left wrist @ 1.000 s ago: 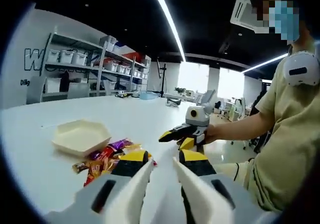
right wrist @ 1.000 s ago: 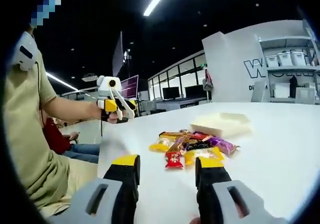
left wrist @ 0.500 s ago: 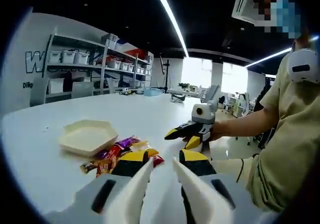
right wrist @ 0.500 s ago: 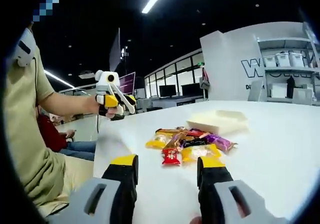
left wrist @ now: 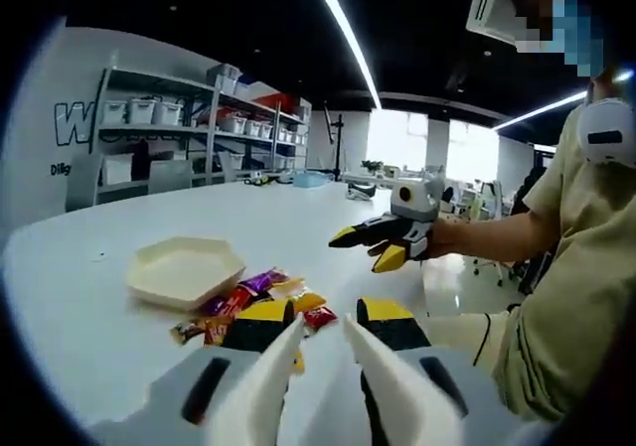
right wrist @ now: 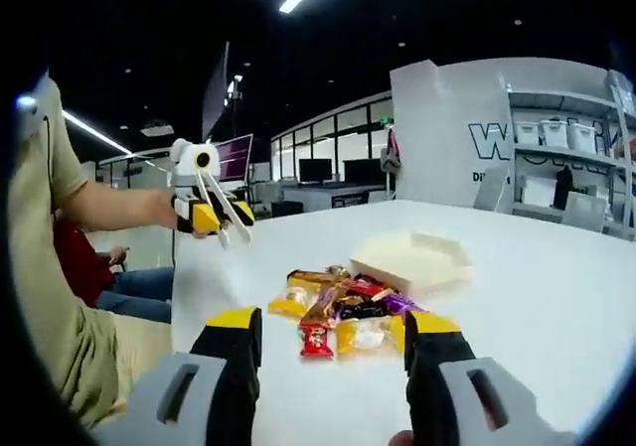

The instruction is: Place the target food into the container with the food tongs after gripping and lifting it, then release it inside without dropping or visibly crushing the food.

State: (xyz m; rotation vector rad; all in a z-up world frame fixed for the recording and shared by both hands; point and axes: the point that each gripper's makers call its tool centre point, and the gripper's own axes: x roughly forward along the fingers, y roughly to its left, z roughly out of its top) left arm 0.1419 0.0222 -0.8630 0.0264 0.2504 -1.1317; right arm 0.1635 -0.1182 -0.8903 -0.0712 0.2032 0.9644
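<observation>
Snacks (right wrist: 343, 312) beside tray (right wrist: 412, 260), grippers' jaws apart.

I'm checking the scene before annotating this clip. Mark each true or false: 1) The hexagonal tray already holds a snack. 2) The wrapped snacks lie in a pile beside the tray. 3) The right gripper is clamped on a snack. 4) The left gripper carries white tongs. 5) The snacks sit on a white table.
1) False: the hexagonal tray looks empty.
2) True: the wrapped snacks are piled next to it.
3) False: the right gripper is open, holding nothing.
4) True: the left gripper carries white tongs.
5) True: a white table.
</observation>
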